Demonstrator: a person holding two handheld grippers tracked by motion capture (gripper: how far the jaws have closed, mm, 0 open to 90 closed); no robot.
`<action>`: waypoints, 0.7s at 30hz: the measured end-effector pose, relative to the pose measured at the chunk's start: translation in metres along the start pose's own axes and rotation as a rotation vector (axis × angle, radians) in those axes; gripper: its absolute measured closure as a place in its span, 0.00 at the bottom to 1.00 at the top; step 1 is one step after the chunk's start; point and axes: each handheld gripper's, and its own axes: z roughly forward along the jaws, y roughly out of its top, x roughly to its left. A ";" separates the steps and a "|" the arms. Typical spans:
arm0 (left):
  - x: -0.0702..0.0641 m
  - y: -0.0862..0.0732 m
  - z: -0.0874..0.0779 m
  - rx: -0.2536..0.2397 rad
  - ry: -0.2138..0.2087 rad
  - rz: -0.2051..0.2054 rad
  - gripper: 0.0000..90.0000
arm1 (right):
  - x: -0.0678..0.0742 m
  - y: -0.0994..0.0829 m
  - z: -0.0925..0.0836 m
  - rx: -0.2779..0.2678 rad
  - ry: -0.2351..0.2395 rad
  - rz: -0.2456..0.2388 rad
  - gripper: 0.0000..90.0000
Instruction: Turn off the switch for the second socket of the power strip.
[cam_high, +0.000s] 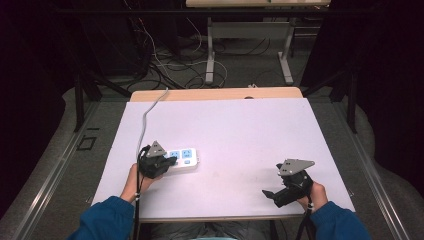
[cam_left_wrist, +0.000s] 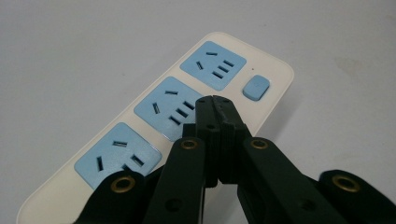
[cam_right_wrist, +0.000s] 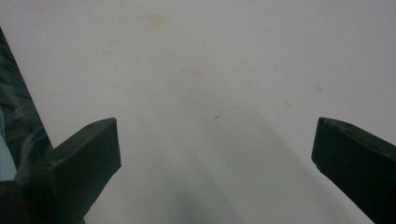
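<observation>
Power strip (cam_left_wrist: 187, 107) as landmark: my left tool (cam_left_wrist: 214, 100), pressed together, hovers near its blue switch (cam_left_wrist: 256, 87); I'd press squarely. Right tool (cam_high: 272, 194), spread, idles far right on bench (cam_high: 240, 130).

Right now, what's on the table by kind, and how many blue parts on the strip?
Power strip: 1
Grippers: 2, left shut, right open
Total: 3
Blue sockets: 3
Blue button: 1
Blue total: 4
</observation>
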 end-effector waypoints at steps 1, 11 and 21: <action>0.000 0.000 0.000 -0.002 -0.001 -0.008 1.00 | 0.000 0.000 0.000 0.001 0.000 -0.001 0.01; 0.001 -0.001 0.000 -0.004 -0.008 -0.024 1.00 | 0.001 0.000 0.001 0.001 -0.002 -0.004 0.01; 0.000 -0.001 0.000 -0.003 0.000 -0.016 1.00 | 0.000 0.000 0.001 0.001 0.001 -0.020 0.01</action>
